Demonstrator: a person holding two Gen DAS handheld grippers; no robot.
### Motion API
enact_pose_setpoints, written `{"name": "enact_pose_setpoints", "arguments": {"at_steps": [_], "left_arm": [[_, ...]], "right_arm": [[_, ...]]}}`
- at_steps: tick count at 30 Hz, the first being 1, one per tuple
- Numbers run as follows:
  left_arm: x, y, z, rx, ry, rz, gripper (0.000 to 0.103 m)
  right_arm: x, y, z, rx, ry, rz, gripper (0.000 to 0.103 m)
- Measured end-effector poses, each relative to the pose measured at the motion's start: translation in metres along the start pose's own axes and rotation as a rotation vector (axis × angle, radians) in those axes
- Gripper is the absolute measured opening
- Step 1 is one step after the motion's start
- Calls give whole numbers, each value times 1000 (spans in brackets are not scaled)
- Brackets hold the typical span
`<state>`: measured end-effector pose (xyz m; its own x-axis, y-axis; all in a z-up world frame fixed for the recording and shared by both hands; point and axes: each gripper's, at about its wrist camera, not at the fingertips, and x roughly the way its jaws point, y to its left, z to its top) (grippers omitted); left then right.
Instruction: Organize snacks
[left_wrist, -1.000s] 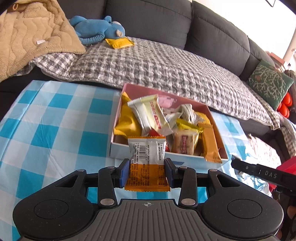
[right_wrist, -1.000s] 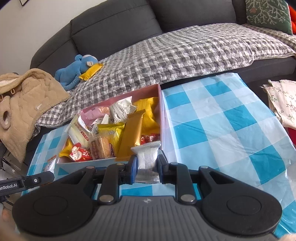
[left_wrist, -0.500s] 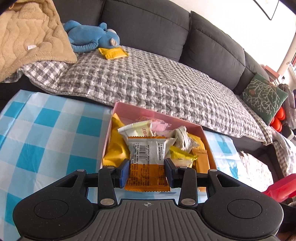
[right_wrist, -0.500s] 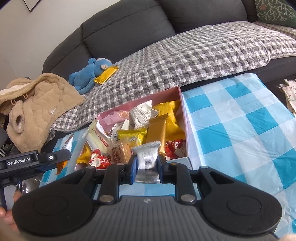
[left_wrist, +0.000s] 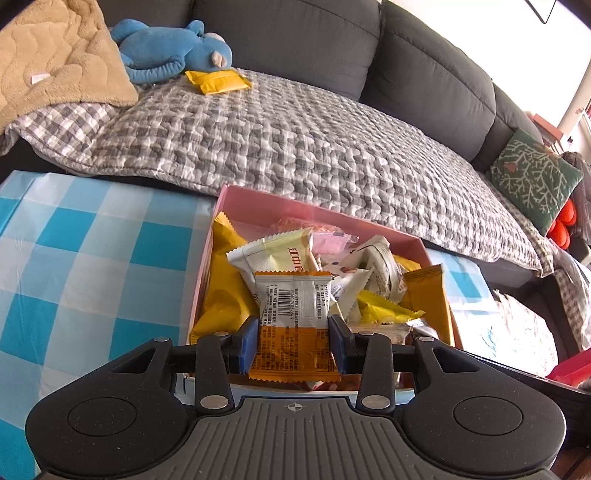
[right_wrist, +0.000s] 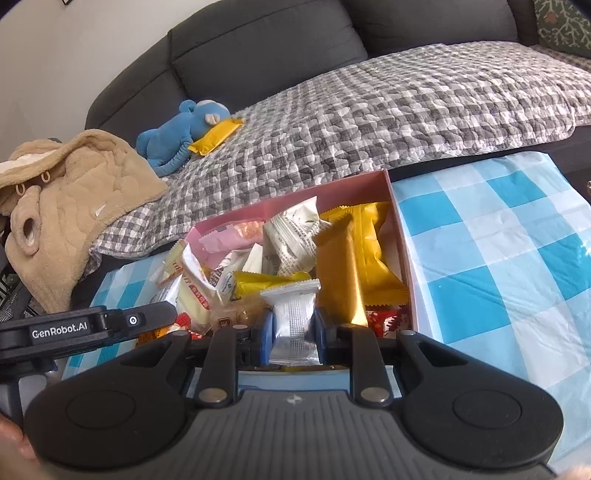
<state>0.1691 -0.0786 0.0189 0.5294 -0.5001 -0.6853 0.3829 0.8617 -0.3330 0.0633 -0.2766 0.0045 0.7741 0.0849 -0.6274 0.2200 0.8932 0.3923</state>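
Observation:
A pink box full of wrapped snacks sits on the blue-checked tablecloth. My left gripper is shut on a white and orange snack packet and holds it over the box's near end. My right gripper is shut on a silver snack packet, also over the near part of the box. The left gripper's body shows at the left of the right wrist view.
A grey sofa with a checked quilt runs behind the table. On it lie a blue plush toy, a yellow packet, a tan fleece and a green cushion. Tablecloth extends right of the box.
Both grippers have moved forward with their packets, from in front of the box's near wall to over its contents. Both grips are unchanged.

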Motion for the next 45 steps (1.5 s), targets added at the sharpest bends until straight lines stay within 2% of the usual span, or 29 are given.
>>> {"name": "enact_pose_setpoints", "arguments": {"at_steps": [9,14,17,26,30,33,37,45], "left_arm": [[10,1,1,17,-7,-2,39],[5,-1,2,32,-10,11,41],[0,0,1,34,-15,10,47],[-19,1,1,22,-38,25,50],[-32,-6,-6,53,-50,93,51],[-41,-8,-14,60,-53,146,58],[-53,-11,-25,100,-62,216,58],[-85,-23,-49,143,-87,275,59]], "right_arm": [[4,0,1,-26,-6,-29,21],[-4,2,3,-37,-22,-37,27],[-11,4,2,-46,-31,-37,31],[-27,4,1,-15,-44,-28,35],[-32,9,-2,-25,-36,-13,36],[-39,10,-5,-1,-31,3,36],[-49,17,-11,-29,-35,-8,37],[-75,27,-34,-62,-42,-39,37]]}}
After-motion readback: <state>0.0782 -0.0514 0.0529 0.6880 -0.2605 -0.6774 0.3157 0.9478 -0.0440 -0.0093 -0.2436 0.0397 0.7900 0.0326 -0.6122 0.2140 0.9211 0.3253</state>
